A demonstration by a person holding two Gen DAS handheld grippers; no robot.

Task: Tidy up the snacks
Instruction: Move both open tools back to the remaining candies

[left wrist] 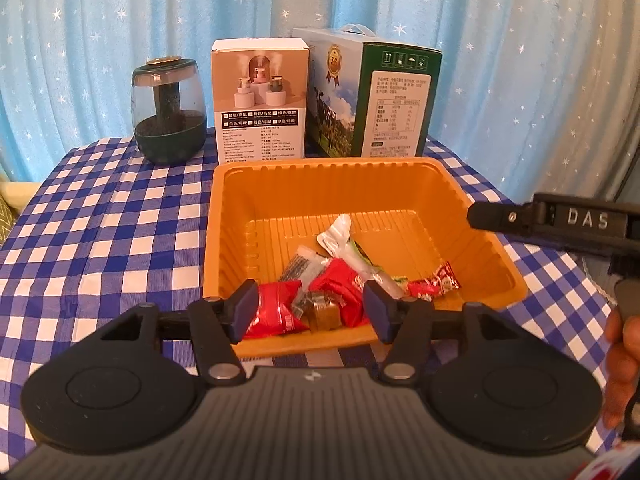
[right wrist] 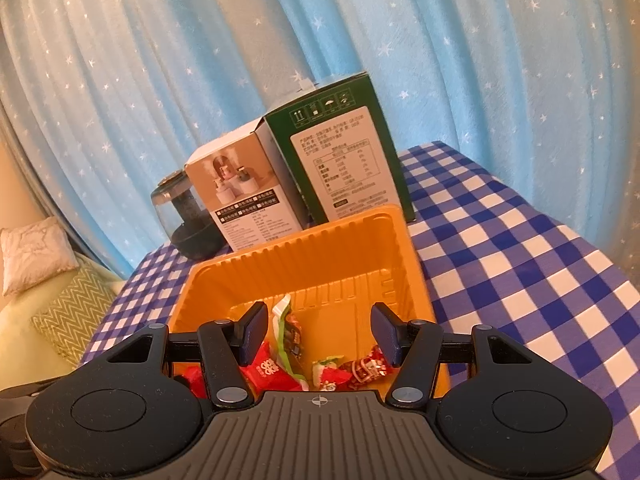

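An orange plastic tray [left wrist: 224, 216] stands on the blue-and-white checked tablecloth [left wrist: 100, 240]. Several wrapped snacks lie in its near half: a red packet [left wrist: 276, 312], a brown cube candy [left wrist: 324, 314], a second red packet [left wrist: 344, 284], a white-green wrapper [left wrist: 340, 236] and a small red candy [left wrist: 434, 282]. My left gripper [left wrist: 312, 310] is open above these snacks, its pads apart from them. My right gripper [right wrist: 320, 334] is open over the tray [right wrist: 320, 248], above a red packet [right wrist: 272, 372] and small candies [right wrist: 368, 366]. One of its black fingers [left wrist: 492, 216] reaches over the tray's right rim.
Behind the tray stand a dark green humidifier [left wrist: 170, 112], a white product box [left wrist: 260, 100] and a green carton [left wrist: 372, 96]. A blue starred curtain [left wrist: 520, 60] hangs behind. A hand [left wrist: 624, 360] shows at the right edge. A sofa with cushions [right wrist: 36, 252] lies left of the table.
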